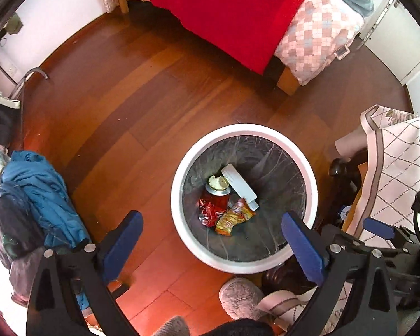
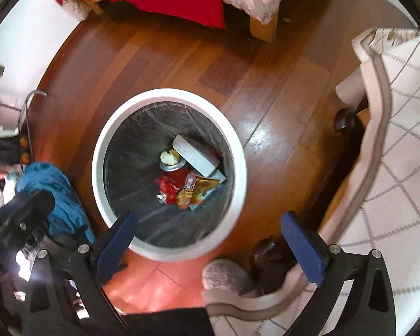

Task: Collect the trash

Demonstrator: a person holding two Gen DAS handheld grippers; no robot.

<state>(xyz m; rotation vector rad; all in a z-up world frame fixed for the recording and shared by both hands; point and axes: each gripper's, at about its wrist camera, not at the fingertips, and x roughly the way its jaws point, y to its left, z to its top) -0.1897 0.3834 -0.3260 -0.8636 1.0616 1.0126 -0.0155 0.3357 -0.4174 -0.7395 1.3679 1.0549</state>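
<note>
Below, reddish wood floor (image 1: 131,106). White round bin (image 1: 179,196) with dark liner stands on it; inside lie a red can (image 1: 218,198), yellow snack wrapper (image 1: 232,218), white box (image 1: 238,184). Bed with red blanket (image 1: 224,14) beyond. Left gripper (image 1: 212,238) and right gripper (image 2: 210,240) jaws wide, empty, above the bin.

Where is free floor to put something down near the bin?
Bare floor lies between the bin and the bed. It is crowded by the blue clothes on one side and the patterned cloth on the other.
</note>
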